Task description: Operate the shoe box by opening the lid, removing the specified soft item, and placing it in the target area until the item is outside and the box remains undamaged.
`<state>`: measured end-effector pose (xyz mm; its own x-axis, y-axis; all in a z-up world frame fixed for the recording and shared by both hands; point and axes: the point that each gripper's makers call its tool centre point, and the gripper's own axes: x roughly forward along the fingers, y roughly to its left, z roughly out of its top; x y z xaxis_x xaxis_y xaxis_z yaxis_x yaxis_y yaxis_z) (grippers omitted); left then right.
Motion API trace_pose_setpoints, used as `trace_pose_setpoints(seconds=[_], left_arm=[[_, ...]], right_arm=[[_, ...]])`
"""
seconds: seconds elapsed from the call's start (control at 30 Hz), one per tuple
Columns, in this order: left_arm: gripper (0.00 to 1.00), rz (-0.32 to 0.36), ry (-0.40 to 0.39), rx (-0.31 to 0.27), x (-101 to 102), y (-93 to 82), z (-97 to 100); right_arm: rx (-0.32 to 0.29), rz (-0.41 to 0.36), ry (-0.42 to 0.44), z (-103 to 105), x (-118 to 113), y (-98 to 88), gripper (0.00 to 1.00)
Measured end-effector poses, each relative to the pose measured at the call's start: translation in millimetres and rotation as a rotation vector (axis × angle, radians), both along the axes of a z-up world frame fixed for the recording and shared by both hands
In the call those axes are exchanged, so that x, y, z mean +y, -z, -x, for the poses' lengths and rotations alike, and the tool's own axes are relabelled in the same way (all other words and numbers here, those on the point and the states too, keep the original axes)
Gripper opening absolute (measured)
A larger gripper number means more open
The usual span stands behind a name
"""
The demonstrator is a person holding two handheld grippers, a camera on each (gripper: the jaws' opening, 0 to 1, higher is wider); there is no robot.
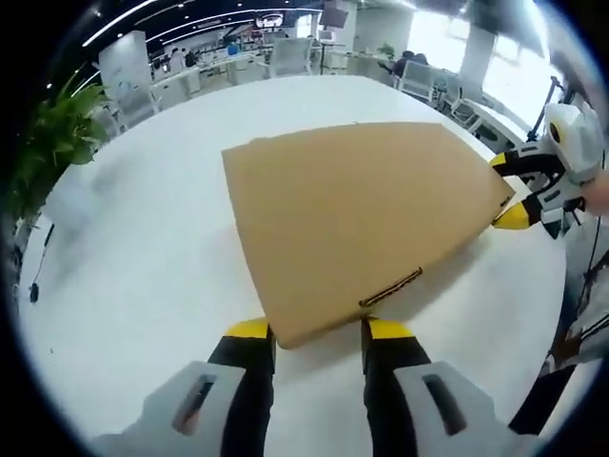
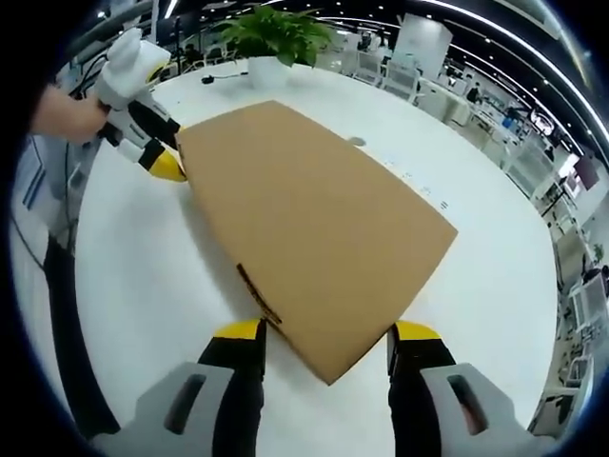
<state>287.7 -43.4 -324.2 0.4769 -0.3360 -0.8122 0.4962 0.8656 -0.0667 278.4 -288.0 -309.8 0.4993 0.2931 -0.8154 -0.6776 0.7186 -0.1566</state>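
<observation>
One shoe box, plain brown cardboard with its lid down, lies flat on one round white counter. Two tongs attend it, one at each opposite end.

Left gripper view: the left tongs rise from below, their two yellow-tipped jaws standing apart on either side of the near corner of the box; the tips lie just beside the cardboard edge, and contact cannot be confirmed. A dark slot-like mark runs along the near edge of the lid. At the far right corner the right tongs reach in with the jaws spread above and below the box edge (a hand behind them is cut off by the frame).

Right gripper view: the right tongs straddle the near corner of the shoe box, jaws apart, tips close against the cardboard. At the far corner the left tongs point at the box edge, gripped by a person's hand; only one yellow tip shows clearly there, so their spread is hard to judge from this side.

One potted plant stands at the far edge of the counter. The box contents are hidden by the lid. Background office desks and chairs are small and blurred.
</observation>
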Motion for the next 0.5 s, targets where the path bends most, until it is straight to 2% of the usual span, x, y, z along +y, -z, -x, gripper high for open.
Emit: trace_pose_setpoints(seconds=[0.5], left_arm=[[0.35, -0.016, 0.007, 0.003, 1.3, 0.3, 3.0]], right_arm=[[-0.014, -0.009, 0.016, 4.8, 1.4, 0.4, 0.5]])
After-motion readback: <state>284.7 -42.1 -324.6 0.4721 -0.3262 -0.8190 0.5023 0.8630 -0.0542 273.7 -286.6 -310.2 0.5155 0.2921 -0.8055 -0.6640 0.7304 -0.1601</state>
